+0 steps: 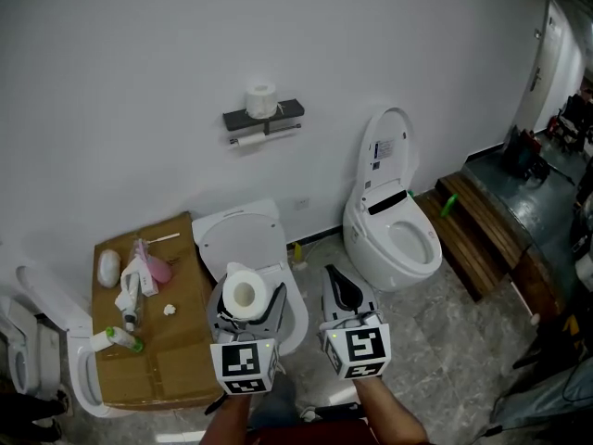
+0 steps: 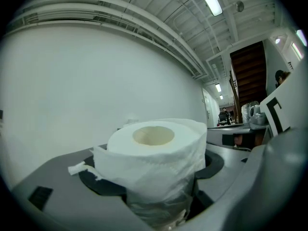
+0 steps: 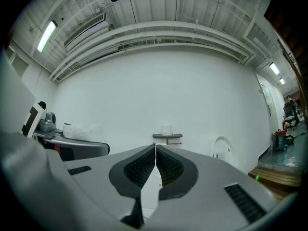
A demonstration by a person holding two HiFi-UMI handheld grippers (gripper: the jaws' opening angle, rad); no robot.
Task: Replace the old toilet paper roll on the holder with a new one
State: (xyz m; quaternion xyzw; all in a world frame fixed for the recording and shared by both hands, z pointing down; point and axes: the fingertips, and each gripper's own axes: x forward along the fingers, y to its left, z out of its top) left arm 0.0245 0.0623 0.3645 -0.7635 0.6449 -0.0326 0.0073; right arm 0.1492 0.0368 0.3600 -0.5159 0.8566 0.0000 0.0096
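Nothing is readable; the toilet lid's label [image 1: 381, 152] is too small.

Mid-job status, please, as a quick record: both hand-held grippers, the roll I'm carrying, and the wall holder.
Left hand-held gripper: shut on new toilet paper roll, core facing up
Right hand-held gripper: shut, empty
Wall holder: on the wall ahead, not yet reached
Shelf roll: standing on top of the holder
Bar roll: thin, looks nearly spent, mounted under the shelf
Toilet: right of the holder, lid up
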